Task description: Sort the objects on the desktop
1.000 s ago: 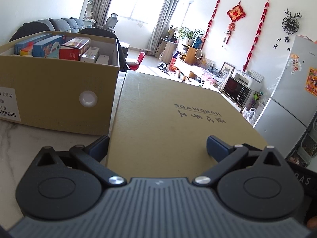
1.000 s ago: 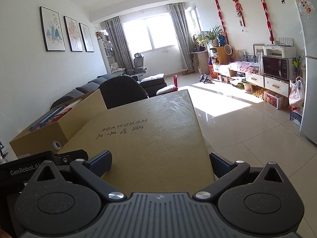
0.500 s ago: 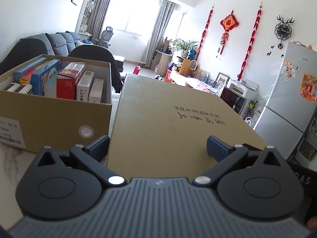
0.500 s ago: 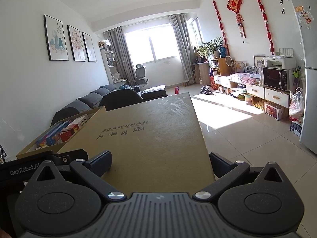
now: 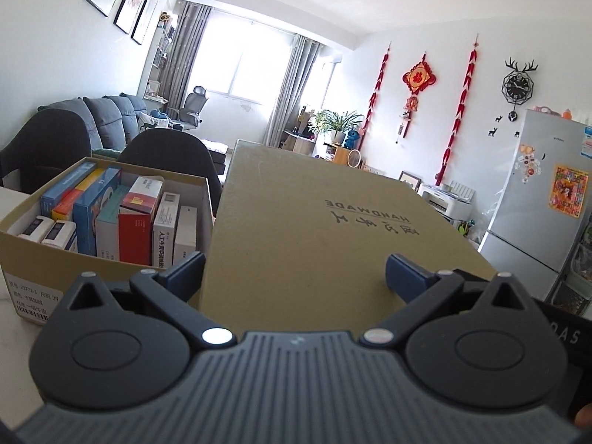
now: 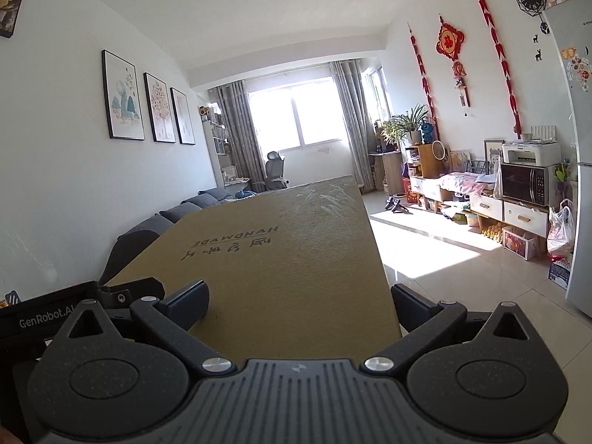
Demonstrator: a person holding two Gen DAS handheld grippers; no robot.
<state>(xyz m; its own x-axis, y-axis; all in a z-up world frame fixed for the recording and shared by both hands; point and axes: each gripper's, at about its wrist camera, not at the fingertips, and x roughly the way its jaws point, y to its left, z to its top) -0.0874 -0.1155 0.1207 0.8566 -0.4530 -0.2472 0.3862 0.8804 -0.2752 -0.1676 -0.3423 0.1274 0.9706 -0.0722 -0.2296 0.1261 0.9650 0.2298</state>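
— From the left wrist view, what's the left gripper (image 5: 294, 272) got?

— That flat brown lid (image 5: 318, 229) with HANDMADE printed on it. The fingers (image 5: 187, 268) look spread wide across the near edge, 1 at each side. Whether they're actually squeezing it or just straddling it, I can't tell from here.

— How would it handle, do you reckon?

— Looks like stiff cardboard, light, broad and flat. Held at 1 short edge it would want to droop or swing, so I'd say 2 holds side by side on that edge make sense. The surface looks matte, not slippery, but it could crease if pinched hard.

— And the box?

— The open cardboard box (image 5: 55, 259) sits on the pale table (image 5: 14, 347), just left of the lid and lower. It's packed with small cartons standing on end: a blue one (image 5: 88, 214), a red one (image 5: 135, 236), some white ones (image 5: 166, 229). It looks pretty full.

— Now the right wrist view?

— Same lid (image 6: 281, 259), raised and stretching away into the room. The right gripper (image 6: 299, 305) has its fingers (image 6: 192, 303) apart at the near edge too; again I can't say if they bite. The other tool's body (image 6: 48, 320) is just beside it on the left. The box isn't visible here.

— Next move?

— Probably lowering the lid squarely onto the box, keeping it level.
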